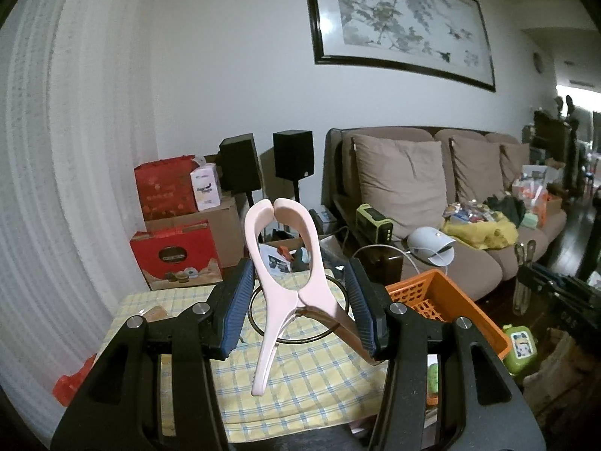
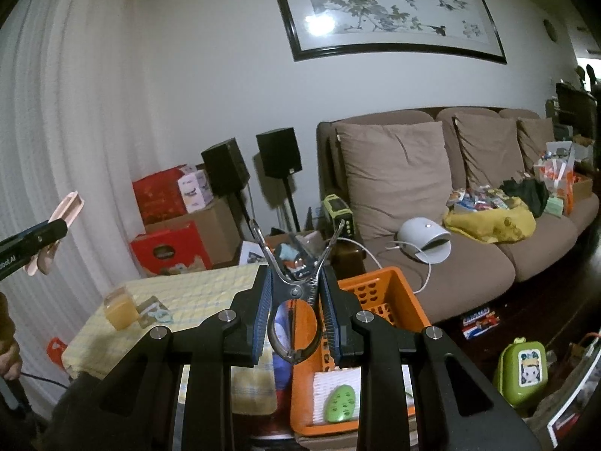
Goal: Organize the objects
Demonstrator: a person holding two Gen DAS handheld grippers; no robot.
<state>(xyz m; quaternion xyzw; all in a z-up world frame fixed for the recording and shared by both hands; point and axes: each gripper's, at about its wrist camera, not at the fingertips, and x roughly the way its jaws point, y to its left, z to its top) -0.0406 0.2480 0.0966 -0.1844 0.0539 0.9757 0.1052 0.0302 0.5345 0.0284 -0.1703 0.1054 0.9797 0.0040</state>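
Pink clip (image 1: 283, 282) held clear above table edge (image 1: 124, 300).

Background of the room. A framed ink painting (image 1: 402, 18) hangs on the white wall above a brown sofa (image 2: 443, 263) bearing three cushions. On the sofa seat lie a white domed appliance (image 2: 424, 242), a yellow bag (image 2: 492, 223) and assorted packets. Two black speakers (image 1: 293, 154) stand left of the sofa, beside red gift boxes (image 1: 174, 253) stacked with cardboard cartons. A white curtain (image 1: 56, 150) fills the left side. A green case (image 2: 522, 374) rests on the dark floor.
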